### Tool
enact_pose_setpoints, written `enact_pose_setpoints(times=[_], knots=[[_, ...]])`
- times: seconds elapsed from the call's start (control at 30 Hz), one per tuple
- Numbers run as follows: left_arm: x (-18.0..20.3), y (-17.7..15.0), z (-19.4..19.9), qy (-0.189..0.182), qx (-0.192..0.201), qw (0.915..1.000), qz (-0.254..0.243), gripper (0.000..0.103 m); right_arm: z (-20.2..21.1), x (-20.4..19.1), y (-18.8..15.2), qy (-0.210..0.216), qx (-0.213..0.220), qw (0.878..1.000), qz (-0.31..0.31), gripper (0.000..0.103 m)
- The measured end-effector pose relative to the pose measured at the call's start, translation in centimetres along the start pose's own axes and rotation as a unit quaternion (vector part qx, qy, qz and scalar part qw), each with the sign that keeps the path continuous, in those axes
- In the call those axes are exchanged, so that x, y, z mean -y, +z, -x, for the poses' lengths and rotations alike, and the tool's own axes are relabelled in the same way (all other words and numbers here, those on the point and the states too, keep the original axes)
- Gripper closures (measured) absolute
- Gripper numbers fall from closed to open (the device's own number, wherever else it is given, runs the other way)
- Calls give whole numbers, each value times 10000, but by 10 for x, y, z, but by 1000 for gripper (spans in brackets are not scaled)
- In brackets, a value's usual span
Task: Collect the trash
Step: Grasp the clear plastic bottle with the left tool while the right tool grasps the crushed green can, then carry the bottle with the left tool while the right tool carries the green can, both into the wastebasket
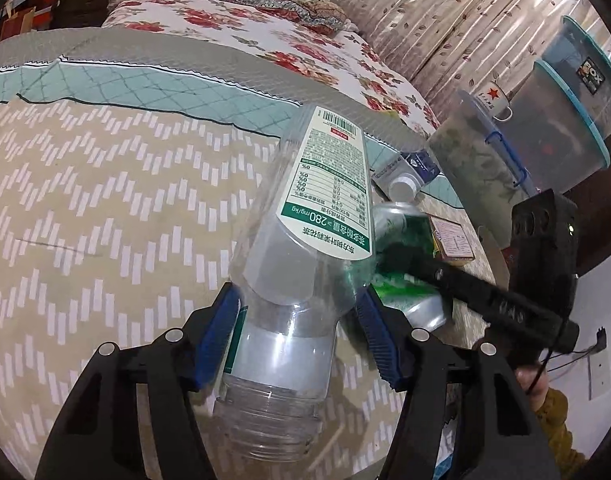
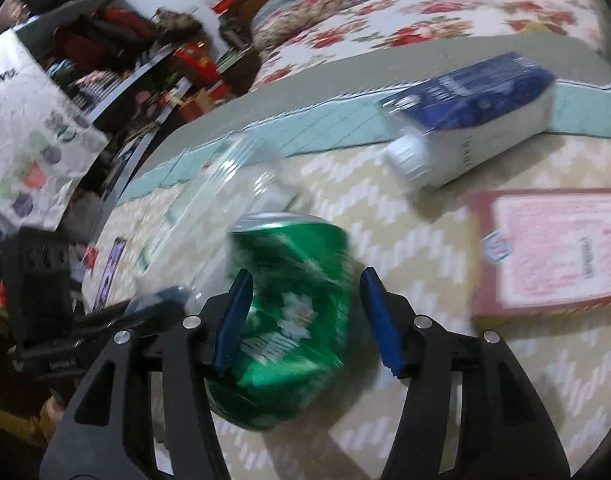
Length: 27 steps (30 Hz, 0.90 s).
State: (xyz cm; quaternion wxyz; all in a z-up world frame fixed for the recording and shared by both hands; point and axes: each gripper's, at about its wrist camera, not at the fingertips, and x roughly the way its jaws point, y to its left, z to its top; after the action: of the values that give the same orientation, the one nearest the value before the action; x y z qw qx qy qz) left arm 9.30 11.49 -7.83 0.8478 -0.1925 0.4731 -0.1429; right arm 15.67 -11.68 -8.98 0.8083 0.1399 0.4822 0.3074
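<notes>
A: Left view first. What's underneath?

B: A bed — beige zigzag cover with a teal band, and a floral quilt behind that. A leaf-print curtain hangs at the back right, and clear storage bins are stacked beside it, with a star-printed mug on one lid.

A: And the left gripper?

B: A clear plastic bottle lies between its blue pads, open neck toward the camera, green-and-white label up. The left pad touches the bottle's shoulder; the right pad stands clear of it, so the fingers are parted around it rather than clamped.

A: What crowds it?

B: Just right of the bottle lies a green can, with the right gripper's black finger on top of it. Beyond are a blue-and-white carton and a small red-edged box.

A: Right view?

B: Blurred. Same cover, with cluttered shelves and a white printed bag at the left. The can lies between the pads of the right gripper — the left pad is against it, a gap shows at the right pad, so the fingers are apart, not gripping. The bottle lies just behind the can, the carton farther back, the box to the right.
</notes>
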Motion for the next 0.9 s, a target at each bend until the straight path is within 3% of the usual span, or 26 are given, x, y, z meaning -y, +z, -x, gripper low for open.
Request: enact_pose_setpoints(times=[0.1,0.23,0.27,0.33,0.6,0.9], knots=[[0,-1,0,-21,12,10000,-15,45,-3,-9,-10,332,-87,9994,-95,45],[0,-2,0,-17,35,10000,-37,46,-1,-13,-26,419,-30,9989,-208,55],[-1,-2,1,12,45,10000,-41,50,0,-14,-28,449,-30,9987,-234,63],[-2,-3,1,50,25,10000,-39,62,6,-14,-33,519,-4,9982,-296,69],[-7,-8,6,-99,46,9999,96,63,43,-20,-50,400,400,9981,-257,70],[11,-11,39,-463,547,9973,-168,65,94,8,-66,320,987,9917,-755,70]])
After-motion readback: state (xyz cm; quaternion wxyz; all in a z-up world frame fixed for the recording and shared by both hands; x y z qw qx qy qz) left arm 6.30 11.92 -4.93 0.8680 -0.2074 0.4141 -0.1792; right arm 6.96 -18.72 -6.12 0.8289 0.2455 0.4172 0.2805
